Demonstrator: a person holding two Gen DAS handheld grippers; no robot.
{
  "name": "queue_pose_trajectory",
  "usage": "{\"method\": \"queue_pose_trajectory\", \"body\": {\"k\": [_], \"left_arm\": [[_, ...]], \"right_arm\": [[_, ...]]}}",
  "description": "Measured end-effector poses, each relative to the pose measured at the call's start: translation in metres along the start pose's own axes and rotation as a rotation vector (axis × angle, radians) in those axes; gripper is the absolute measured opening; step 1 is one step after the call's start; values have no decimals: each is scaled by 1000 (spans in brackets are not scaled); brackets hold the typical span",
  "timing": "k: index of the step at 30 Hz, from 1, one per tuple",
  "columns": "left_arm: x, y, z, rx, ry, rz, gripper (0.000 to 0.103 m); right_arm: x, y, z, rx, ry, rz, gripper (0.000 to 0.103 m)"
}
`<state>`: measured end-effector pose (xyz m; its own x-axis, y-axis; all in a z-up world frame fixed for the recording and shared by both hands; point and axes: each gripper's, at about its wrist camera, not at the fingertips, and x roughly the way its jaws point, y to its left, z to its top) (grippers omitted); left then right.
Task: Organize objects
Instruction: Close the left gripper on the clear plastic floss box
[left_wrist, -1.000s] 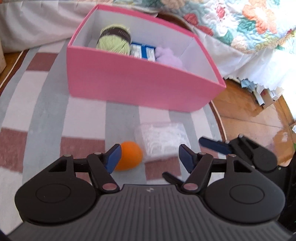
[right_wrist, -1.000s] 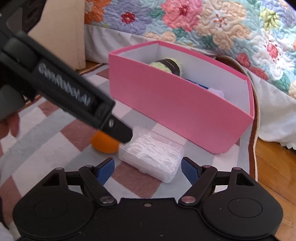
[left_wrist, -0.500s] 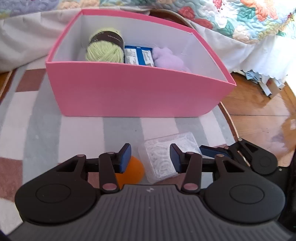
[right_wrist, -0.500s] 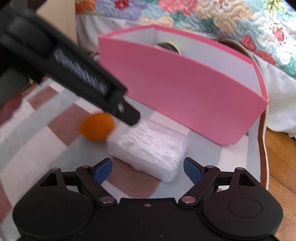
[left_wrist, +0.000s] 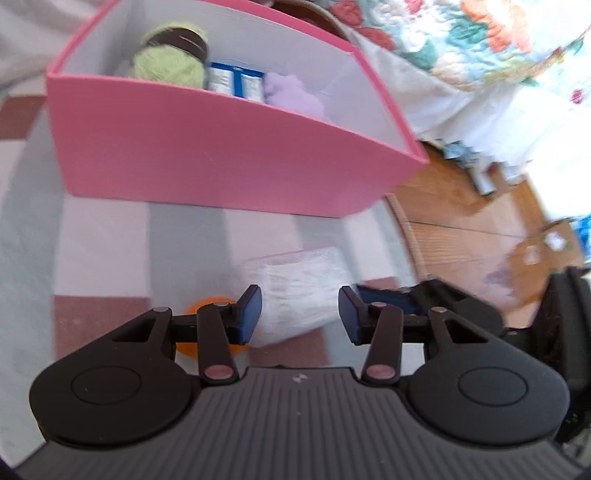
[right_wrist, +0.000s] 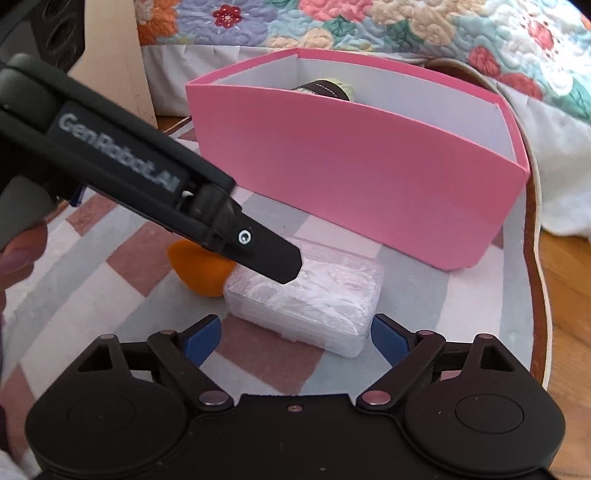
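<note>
Left tongs (left_wrist: 300, 314): jaws closing, pads not yet pressing; the clear plastic box of white floss picks (left_wrist: 299, 291) sits in the gap between them, the orange ball (left_wrist: 207, 330) just beside the left pad, touching the box. Right tongs (right_wrist: 293, 338): released, jaws opening, straddling the near end of the same box without contact.

The pink cardboard box with white lining (left_wrist: 221, 158) stands just beyond both tongs; inside are a green yarn skein with a brown band (left_wrist: 170, 62), a blue-and-white packet (left_wrist: 236, 83) and a soft lilac thing (left_wrist: 291, 94).

Risks, as I judge them: both tongs crowd one small box, so they may collide; a slick lid could slip from a partial pinch; a nudge could send the ball rolling.

Underneath is a striped grey, white and maroon rug (right_wrist: 122, 258) on wooden floor (left_wrist: 461, 221); a floral quilted bed (right_wrist: 369, 26) lies beyond.
</note>
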<state>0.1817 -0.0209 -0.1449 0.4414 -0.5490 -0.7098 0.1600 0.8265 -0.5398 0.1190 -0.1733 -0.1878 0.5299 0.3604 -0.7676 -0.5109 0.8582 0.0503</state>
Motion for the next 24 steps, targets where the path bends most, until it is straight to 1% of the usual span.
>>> {"method": "queue_pose_trajectory", "body": {"k": [1, 2, 3, 5, 7, 10, 11, 13, 15, 17, 18, 20, 21, 23, 24], "left_arm": [[2, 1, -1, -24, 20, -46, 41], [5, -1, -3, -32, 33, -66, 41], [8, -4, -6, -25, 44, -65, 40], [11, -11, -10, 7, 42, -31, 36], [11, -16, -12, 30, 33, -6, 36], [11, -17, -9, 53, 13, 57, 37], [11, -15, -7, 47, 16, 77, 38], [12, -12, -2, 45, 23, 88, 40], [14, -8, 4, 67, 16, 120, 42], [14, -9, 5, 101, -13, 185, 53], [15, -8, 5, 103, -15, 195, 54], [20, -3, 4, 81, 19, 167, 54], [22, -2, 3, 71, 33, 148, 52], [25, -4, 0, 70, 45, 110, 50], [26, -6, -1, 74, 46, 105, 49]], "right_arm": [[-4, -1, -1, 15, 3, 26, 91], [-8, -2, -2, 28, 7, 48, 90], [-11, -1, -3, 38, 10, 67, 90], [-17, 0, -7, 32, 2, 72, 90], [-19, 3, -10, 6, -7, 41, 90], [-14, 2, -9, -3, 0, 15, 90], [-12, 1, -8, 5, 1, 14, 90], [-10, -1, -6, 28, -2, 18, 90], [-8, -11, -2, 53, -4, 19, 90], [-4, -13, 0, 79, -1, 37, 90], [-4, -14, -1, 89, 3, 47, 90], [-1, -15, 0, 103, 9, 58, 90], [0, -15, 0, 108, 11, 61, 90], [2, -17, 1, 118, 13, 66, 90], [2, -17, 1, 124, 13, 68, 91]]}}
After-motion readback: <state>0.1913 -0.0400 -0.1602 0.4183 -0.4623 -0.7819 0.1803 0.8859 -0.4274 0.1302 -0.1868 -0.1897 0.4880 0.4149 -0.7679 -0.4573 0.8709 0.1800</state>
